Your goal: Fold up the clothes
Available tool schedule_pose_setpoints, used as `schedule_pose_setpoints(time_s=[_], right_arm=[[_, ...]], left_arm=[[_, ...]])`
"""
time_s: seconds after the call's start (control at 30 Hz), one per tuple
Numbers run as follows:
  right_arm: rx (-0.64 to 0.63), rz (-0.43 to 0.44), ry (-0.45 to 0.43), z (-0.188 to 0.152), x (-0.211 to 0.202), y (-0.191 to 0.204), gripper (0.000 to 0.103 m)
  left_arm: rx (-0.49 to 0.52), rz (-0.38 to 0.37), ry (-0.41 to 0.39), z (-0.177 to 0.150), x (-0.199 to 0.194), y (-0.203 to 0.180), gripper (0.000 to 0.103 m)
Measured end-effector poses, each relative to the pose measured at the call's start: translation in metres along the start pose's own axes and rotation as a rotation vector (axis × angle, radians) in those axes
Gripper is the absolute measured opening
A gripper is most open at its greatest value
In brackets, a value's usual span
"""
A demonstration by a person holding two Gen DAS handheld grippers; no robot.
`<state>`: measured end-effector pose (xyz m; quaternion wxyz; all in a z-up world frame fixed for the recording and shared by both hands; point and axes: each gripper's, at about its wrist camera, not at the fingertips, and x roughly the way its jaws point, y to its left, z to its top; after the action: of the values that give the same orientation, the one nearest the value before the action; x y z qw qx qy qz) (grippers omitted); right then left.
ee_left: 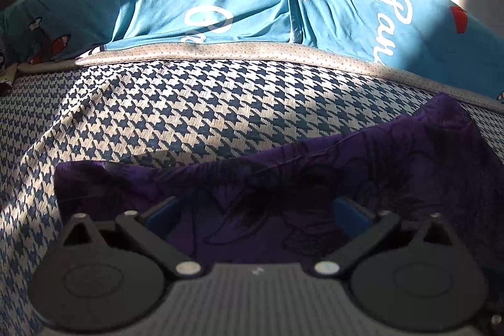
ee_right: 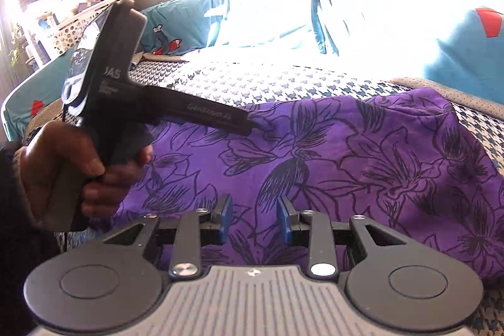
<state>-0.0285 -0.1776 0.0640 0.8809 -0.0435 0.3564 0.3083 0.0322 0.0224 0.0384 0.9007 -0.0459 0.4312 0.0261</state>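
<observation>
Purple floral garment [ee_right: 346, 153], soft, rumpled.

I see one garment, a purple cloth [ee_right: 330, 153] printed with black line-drawn flowers. It lies spread but rumpled on the houndstooth bedspread [ee_left: 195, 103], toward its near edge. A stitched hem runs along its far side, and its right far corner [ee_left: 447, 112] humps up in a soft peak, well short of the bedspread's far edge.
</observation>
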Motion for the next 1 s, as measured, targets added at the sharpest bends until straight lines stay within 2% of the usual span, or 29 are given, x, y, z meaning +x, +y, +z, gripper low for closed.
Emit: schedule_pose_setpoints(time_s=[0.13,0.47,0.8,1.0], right_arm=[[-0.012,-0.048,-0.019,0.010,0.013,0.002,0.030],[0.047,-0.063,-0.015,0.028,0.049,-0.001,0.030],[0.124,-0.081,-0.032,0.051,0.087,-0.003,0.030],[0.119,-0.111,-0.023,0.056,0.109,0.001,0.030]], left_arm=[[0.029,0.010,0.005,-0.004,-0.006,0.007,0.103],[0.096,0.016,0.047,-0.022,-0.008,0.025,0.103],[0.078,0.011,0.067,-0.027,-0.012,0.042,0.103],[0.058,0.015,0.077,-0.027,-0.010,0.050,0.103]])
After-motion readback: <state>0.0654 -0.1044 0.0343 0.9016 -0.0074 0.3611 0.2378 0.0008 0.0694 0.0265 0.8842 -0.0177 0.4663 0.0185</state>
